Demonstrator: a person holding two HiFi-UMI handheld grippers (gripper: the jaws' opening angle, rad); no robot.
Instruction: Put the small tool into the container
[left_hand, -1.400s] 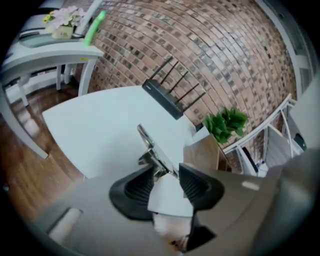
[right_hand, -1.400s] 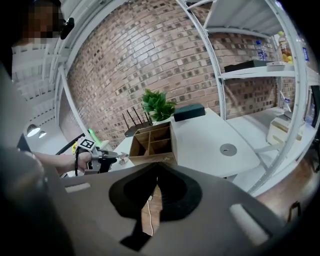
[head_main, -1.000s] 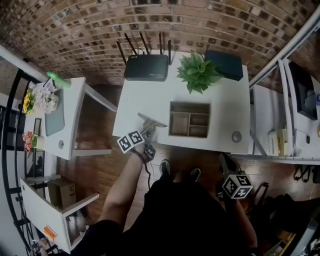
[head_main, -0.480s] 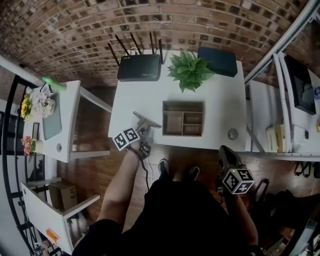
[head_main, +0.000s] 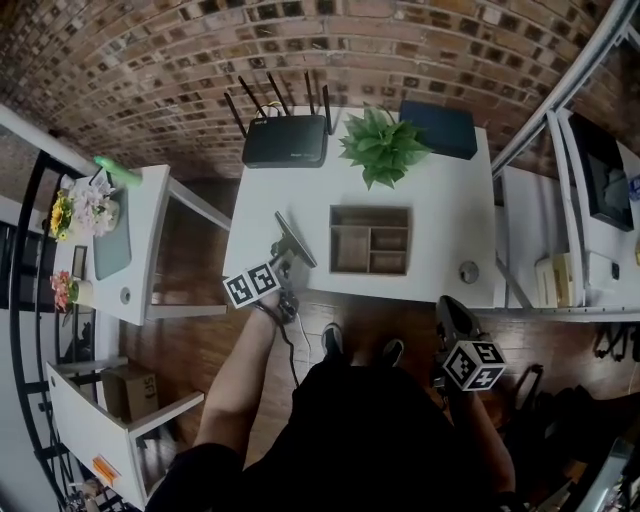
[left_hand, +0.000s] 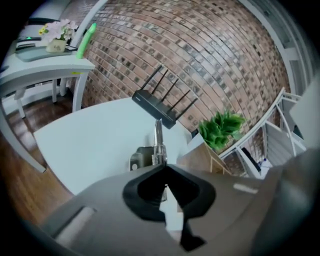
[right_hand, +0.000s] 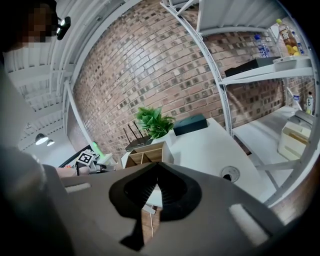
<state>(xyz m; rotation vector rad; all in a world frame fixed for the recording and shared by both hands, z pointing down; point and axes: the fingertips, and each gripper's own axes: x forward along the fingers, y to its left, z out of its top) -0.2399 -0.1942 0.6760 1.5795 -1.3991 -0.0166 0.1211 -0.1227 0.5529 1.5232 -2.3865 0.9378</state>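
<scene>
A small metal tool (head_main: 291, 240) with a thin shaft and a flat blade lies at the near left of the white table (head_main: 440, 230). My left gripper (head_main: 280, 268) is shut on its handle end. In the left gripper view the tool (left_hand: 158, 140) sticks straight out from the left gripper (left_hand: 162, 167), pointing at the router. The wooden container (head_main: 370, 211) with several compartments stands just right of the tool, mid-table, and its corner shows as a wooden container (left_hand: 200, 156) to the right of the jaws. My right gripper (head_main: 452, 318) hangs below the table's front edge, and the right gripper (right_hand: 157, 179) is shut on nothing.
A black router (head_main: 285, 140), a potted plant (head_main: 383, 148) and a dark box (head_main: 438, 128) line the table's back edge. A round cable hole (head_main: 469, 271) sits near the front right. A side table with flowers (head_main: 88, 205) stands left, white shelving (head_main: 585, 200) right.
My left gripper has shut on the tool. The tool has swung from lying across the table edge to pointing up and left, toward the router.
</scene>
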